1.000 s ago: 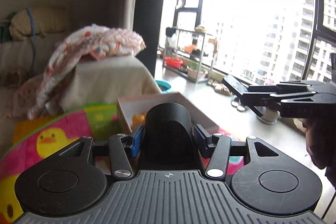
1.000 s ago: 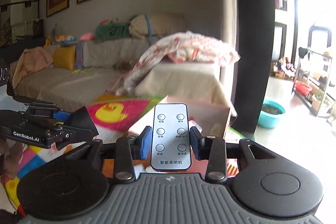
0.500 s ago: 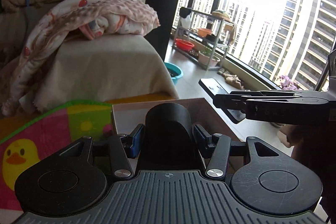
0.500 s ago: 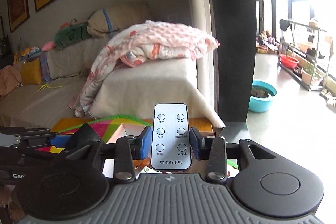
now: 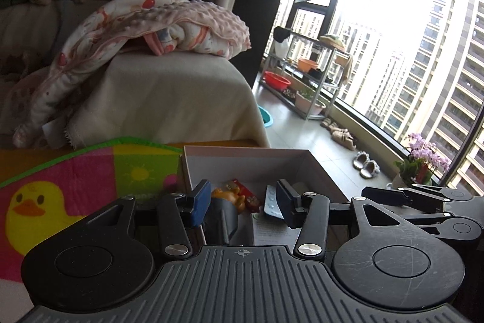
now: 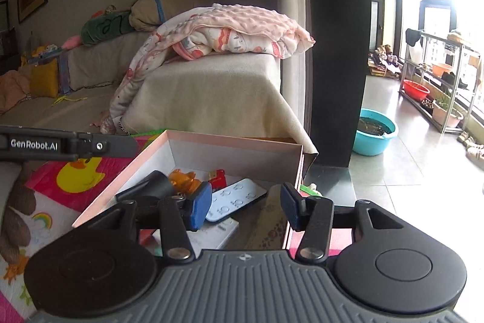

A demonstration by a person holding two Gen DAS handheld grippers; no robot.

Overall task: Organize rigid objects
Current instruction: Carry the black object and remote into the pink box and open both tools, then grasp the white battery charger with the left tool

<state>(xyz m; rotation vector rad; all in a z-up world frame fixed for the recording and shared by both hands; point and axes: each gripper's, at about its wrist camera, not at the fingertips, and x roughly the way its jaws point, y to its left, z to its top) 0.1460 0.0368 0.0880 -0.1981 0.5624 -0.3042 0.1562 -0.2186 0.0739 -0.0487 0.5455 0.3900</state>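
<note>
A pink-rimmed cardboard box [image 6: 211, 138] stands on the play mat; it also shows in the left wrist view [image 5: 320, 168]. Inside lie a black cylinder-shaped object [image 6: 151, 183] [image 5: 220, 217], a white remote [image 6: 236, 199] [image 5: 272, 202], an orange toy figure [image 6: 183, 177] [image 5: 227, 196], a small red item [image 6: 217, 176] and a white booklet [image 6: 211, 235]. My left gripper [image 5: 240, 202] is open and empty just above the box. My right gripper [image 6: 246, 206] is open and empty above the box's near end.
A colourful duck play mat [image 5: 60, 186] lies under the box. A sofa with a beige cover [image 6: 211, 99] and a pink blanket [image 6: 230, 32] stands behind. A teal basin [image 6: 375, 132] sits on the floor to the right, near a dark pillar [image 6: 335, 50].
Both grippers opened over the box. The black object left the left jaws and the white remote left the right jaws; both now lie in the box.
</note>
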